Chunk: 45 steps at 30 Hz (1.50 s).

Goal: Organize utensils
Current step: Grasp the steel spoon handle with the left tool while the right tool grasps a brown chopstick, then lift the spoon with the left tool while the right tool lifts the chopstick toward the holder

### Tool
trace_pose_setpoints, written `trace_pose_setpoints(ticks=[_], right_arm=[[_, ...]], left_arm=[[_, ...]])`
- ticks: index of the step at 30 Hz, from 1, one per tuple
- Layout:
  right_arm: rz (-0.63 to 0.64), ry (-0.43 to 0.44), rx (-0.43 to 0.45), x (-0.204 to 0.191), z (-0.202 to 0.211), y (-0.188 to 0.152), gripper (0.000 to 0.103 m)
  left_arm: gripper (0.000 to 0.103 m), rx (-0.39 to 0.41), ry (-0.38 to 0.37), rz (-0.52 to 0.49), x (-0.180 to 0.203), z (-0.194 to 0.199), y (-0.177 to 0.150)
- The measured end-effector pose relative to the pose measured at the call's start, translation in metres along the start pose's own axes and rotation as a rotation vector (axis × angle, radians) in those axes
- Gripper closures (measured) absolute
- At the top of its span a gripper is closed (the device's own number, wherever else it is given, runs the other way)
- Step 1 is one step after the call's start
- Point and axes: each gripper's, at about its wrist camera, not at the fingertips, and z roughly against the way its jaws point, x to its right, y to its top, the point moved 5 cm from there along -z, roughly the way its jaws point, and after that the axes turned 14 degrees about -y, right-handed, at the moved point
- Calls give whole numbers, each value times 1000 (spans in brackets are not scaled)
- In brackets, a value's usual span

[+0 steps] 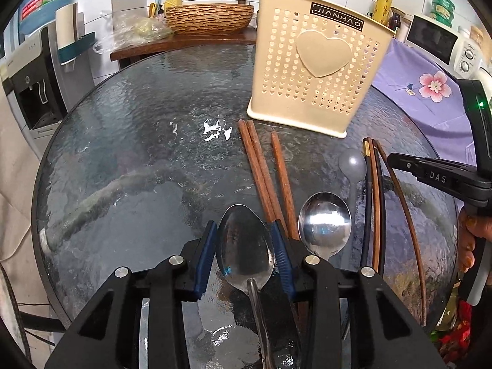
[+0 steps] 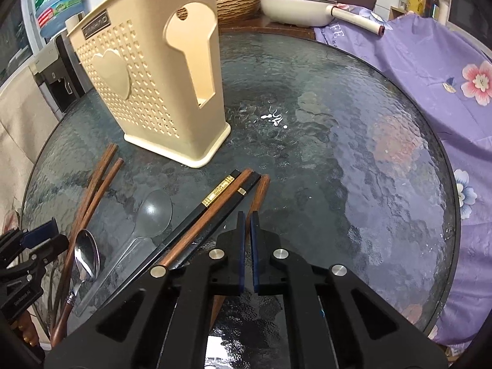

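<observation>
On the table (image 1: 123,129), the holder (image 1: 316,67) stands behind 3 chopsticks (image 1: 261,172) and 2 spoons (image 1: 324,224).

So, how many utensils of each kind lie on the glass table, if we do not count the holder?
Brown chopsticks: 5
Black chopsticks: 2
Metal spoons: 2
Grey plastic spoon: 1
Total: 10
</observation>
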Motion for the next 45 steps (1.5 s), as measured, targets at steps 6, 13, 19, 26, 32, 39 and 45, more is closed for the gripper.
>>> trace_pose_setpoints(ticks=[6,13,19,26,32,39,45], right_arm=[[2,-35,-24,2,-4,6,98],[-15,-41,-85,-4,-14,11,87],[22,-70,-83,-13,-19,17,87],[26,-75,-66,-14,-18,13,93],[-20,-37,-53,-4,-16,12,95],[-75,42,8,7,1,23,96],[-100,113,109,14,36,35,95]], left_arm=[[64,-9,23,-24,1,-1,2],[55,-8,36,-24,-3,0,1],[61,-12,17,-24,-4,1,2],[68,-11,21,-56,3,-1,4],[68,7,11,-61,4,2,8],[68,71,-44,-72,8,19,28],[68,129,-66,-95,13,37,43]])
